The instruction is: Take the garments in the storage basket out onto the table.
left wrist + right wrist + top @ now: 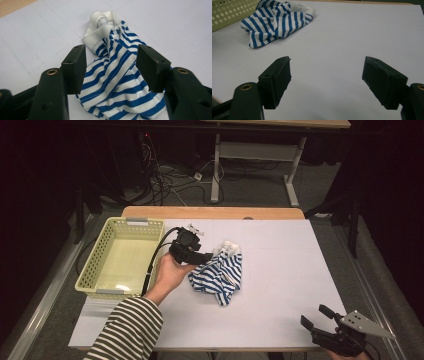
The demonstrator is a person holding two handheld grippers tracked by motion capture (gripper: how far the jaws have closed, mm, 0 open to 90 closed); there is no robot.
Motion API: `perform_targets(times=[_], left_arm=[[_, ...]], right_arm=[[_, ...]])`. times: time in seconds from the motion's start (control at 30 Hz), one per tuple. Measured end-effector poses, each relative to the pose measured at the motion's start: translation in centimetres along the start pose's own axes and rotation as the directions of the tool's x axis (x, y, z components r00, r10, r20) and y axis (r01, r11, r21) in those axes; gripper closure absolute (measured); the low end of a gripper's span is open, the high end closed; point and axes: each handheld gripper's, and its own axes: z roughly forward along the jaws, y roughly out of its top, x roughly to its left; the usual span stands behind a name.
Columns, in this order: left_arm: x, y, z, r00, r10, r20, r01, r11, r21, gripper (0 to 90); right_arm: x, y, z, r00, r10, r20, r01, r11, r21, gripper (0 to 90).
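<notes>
A crumpled blue-and-white striped cloth [220,275] with a white knotted end lies on the white table cover. My left gripper [209,255], held in a hand with a striped sleeve, sits at the cloth's upper left edge. In the left gripper view its jaws [111,53] stand wide apart on either side of the cloth [117,75], and the pads do not visibly squeeze it. My right gripper [314,315] rests near the table's front right corner. It is open [327,62] with nothing between its jaws, and the cloth [274,22] lies far off at the upper left of its view.
A pale yellow perforated basket [120,222] stands at the table's left side, just left of the left hand, and its wall [227,12] shows in the right gripper view. The white cover [285,265] spans the table. Cables and desk legs lie beyond the far edge.
</notes>
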Motion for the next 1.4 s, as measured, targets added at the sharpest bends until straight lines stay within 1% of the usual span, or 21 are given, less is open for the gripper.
perform_targets(times=[0.17,0.37,0.63,0.73,0.87,0.97,1.07,1.17,1.4], left_arm=[[0.1,-0.3,-0.7,1.0,0.004,-0.007,-0.004,1.0,-0.005,40.6],[0.0,-0.5,-1.3,0.9995,0.026,-0.02,-0.026,0.9996,0.002,40.5],[-0.1,-1.0,-2.0,0.9994,0.03,-0.016,-0.03,0.9995,-0.005,40.4],[-0.1,-1.2,-2.3,0.9995,0.029,-0.01,-0.029,0.9995,-0.007,40.4],[-0.1,-1.4,-2.6,0.9997,0.021,0.011,-0.02,0.9997,-0.016,40.3],[-0.2,-1.6,-2.9,0.9996,0.025,0.011,-0.025,0.9996,-0.015,40.2],[-0.2,-1.9,-3.2,0.9997,0.019,0.015,-0.019,0.9996,-0.02,40.2],[-0.1,-2.2,-3.5,0.9993,0.007,0.036,-0.006,0.9996,-0.028,40.2],[0.2,-2.7,-4.1,0.9991,0.002,0.041,-0.001,0.9993,-0.037,40.2]], right_arm=[[0.0,0.0,0.0,1.0,0.001,0.002,-0.001,1.0,0.001,23.5],[0.0,0.0,-0.1,1.0,0.003,0.005,-0.003,1.0,-0.005,23.5],[0.0,0.0,0.0,1.0,0.0,0.005,0.0,1.0,-0.005,23.5],[0.0,0.0,0.0,1.0,0.004,0.005,-0.004,1.0,-0.001,23.5],[0.0,0.0,0.0,1.0,0.003,0.005,-0.003,1.0,-0.004,23.5],[0.0,0.0,0.0,1.0,0.003,0.006,-0.003,1.0,-0.004,23.5],[0.0,0.0,-0.1,1.0,0.001,0.006,-0.001,1.0,-0.006,23.5],[0.0,0.0,-0.1,1.0,0.005,0.007,-0.005,1.0,-0.005,23.5],[0.0,0.0,0.0,1.0,0.005,0.007,-0.005,1.0,-0.004,23.5]])
